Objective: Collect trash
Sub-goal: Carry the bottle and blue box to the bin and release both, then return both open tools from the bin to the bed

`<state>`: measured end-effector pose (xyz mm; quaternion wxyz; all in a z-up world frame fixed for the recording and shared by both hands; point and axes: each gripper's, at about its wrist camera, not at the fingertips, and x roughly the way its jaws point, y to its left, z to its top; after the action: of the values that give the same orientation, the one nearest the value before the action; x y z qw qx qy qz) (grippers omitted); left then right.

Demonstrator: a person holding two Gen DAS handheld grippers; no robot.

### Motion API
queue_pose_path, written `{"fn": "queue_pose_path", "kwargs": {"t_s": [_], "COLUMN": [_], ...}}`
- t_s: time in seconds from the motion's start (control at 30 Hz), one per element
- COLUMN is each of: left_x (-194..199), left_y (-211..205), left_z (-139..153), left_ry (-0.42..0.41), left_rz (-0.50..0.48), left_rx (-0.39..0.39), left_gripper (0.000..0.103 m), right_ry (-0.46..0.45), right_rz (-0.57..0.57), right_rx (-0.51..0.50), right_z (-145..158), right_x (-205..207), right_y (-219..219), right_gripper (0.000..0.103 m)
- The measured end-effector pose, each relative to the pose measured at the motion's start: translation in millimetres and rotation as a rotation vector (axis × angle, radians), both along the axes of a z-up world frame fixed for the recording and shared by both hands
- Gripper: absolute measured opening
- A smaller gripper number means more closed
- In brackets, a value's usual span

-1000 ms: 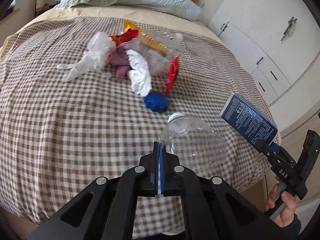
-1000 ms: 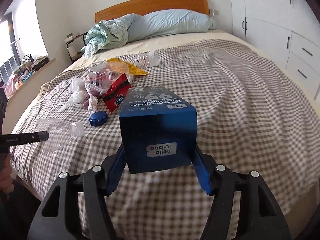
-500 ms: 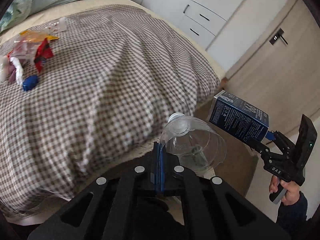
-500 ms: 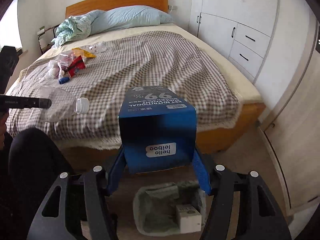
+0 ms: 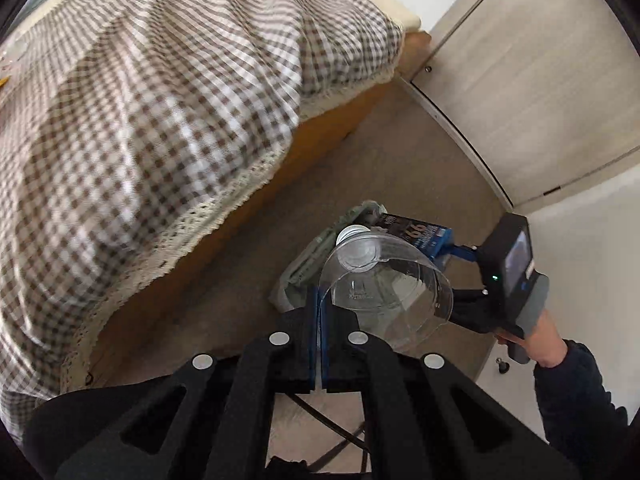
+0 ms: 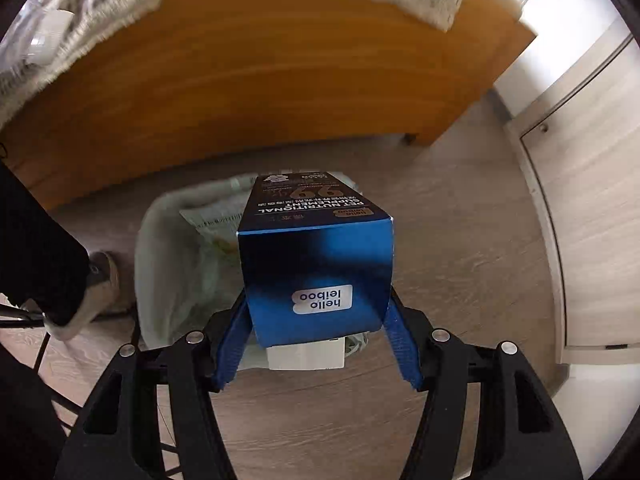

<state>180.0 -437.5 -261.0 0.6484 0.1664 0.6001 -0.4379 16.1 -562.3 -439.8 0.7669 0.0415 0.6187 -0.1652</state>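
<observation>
Since both hands swung from bed to floor: right gripper (image 6: 316, 344) clamps blue carton (image 6: 316, 264) over lined bin (image 6: 160, 264); left gripper (image 5: 319, 312) pinches clear bottle (image 5: 384, 280). Drop imminent, likely.

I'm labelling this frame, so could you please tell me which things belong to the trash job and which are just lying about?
Job:
- blue box, in the right gripper
- clear bottle, pinched by the left gripper
- lined bin

Lying about:
- checked bedspread
- shoe
</observation>
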Motion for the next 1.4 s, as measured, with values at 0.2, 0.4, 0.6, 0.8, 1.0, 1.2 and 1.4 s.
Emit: {"fn": "queue_pose_path", "kwargs": {"t_s": [0.2,0.4,0.6,0.8,1.0,1.2,1.4], "left_x": [-16,-33,-36,-60,-66,-64,-53], "left_y": [-54,-79,-92,-104,-109,-111,-111], "left_z": [-65,-122,-153,-194,-219,-225,-208], "left_ry": [0.056,0.107,0.087,0.012,0.011,-0.053,-0.047], "left_rz": [-0.064,-0.134,-0.164,-0.281,-0.317,-0.319,-0.245], "left_rx": [0.16,0.328,0.399,0.524,0.561,0.596,0.545], "left_gripper": [0.0,0.0,0.0,0.001,0.003,0.05,0.05], "right_ry": [0.094,0.118,0.056,-0.043,-0.146,-0.172,-0.138], "right_rz": [0.005,-0.017,-0.066,-0.123,-0.166,-0.172,-0.175], "right_rx": [-0.035,-0.031,-0.007,0.008,0.04,0.074,0.093], "right_z": [-41,-64,-63,-39,-8,6,3], "right_x": [10,10,9,4,-11,-17,-23], "right_y": [-14,-25,-32,-35,-28,-17,-7], "right_gripper": [0.062,0.063,0.073,0.073,0.073,0.073,0.073]}}
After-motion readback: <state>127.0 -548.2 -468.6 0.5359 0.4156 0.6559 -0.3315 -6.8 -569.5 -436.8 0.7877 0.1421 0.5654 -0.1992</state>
